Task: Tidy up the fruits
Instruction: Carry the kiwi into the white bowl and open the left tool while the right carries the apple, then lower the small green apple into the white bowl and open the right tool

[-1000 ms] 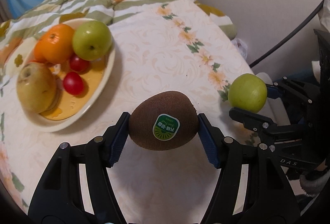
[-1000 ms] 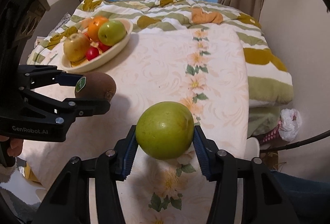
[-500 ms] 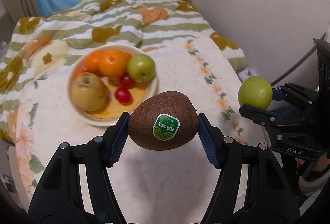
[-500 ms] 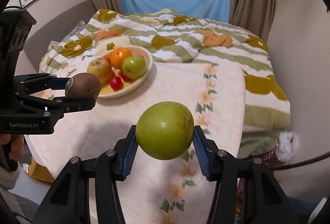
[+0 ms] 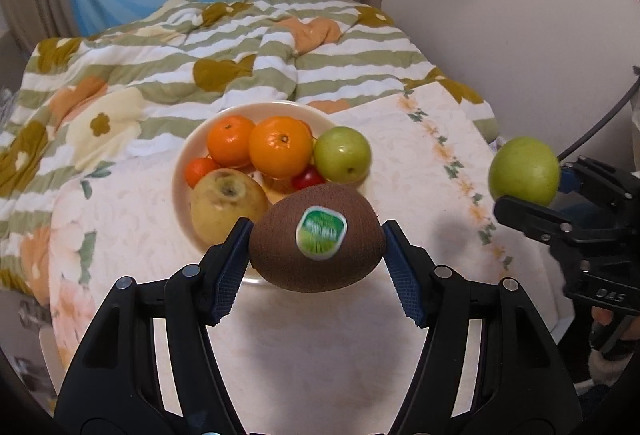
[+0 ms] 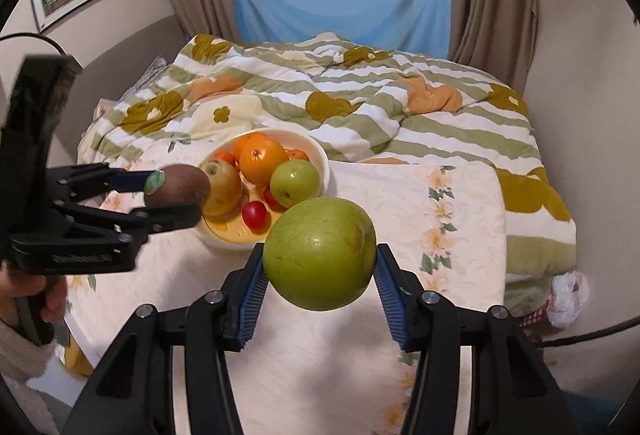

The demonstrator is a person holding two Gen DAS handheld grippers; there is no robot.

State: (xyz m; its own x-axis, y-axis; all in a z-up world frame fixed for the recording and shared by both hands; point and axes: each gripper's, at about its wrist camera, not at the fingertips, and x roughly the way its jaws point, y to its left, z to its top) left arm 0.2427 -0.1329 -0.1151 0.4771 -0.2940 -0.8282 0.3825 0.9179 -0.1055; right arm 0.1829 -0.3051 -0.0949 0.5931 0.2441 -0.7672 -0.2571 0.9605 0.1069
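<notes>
My left gripper (image 5: 316, 239) is shut on a brown kiwi (image 5: 280, 243) with a green sticker, held in the air just in front of the cream bowl (image 5: 182, 163). The bowl holds oranges (image 5: 280, 147), a green apple (image 5: 342, 155), a yellowish pear (image 5: 226, 201) and small red fruits (image 5: 308, 177). My right gripper (image 6: 320, 255) is shut on a green apple (image 6: 320, 253), held above the table to the right of the bowl (image 6: 320, 159). The kiwi (image 6: 180, 189) and left gripper (image 6: 176, 197) show at the left in the right wrist view.
The table has a cream floral cloth (image 6: 400, 203). A striped green and white quilt (image 6: 400, 115) lies behind the bowl. A white plastic bag (image 6: 568, 299) sits low at the right, beside the wall. Curtains and a blue sheet hang at the back.
Both grippers have risen and pulled back from the table with their fruits. The bowl now sits straight ahead of the left gripper instead of off to the left.
</notes>
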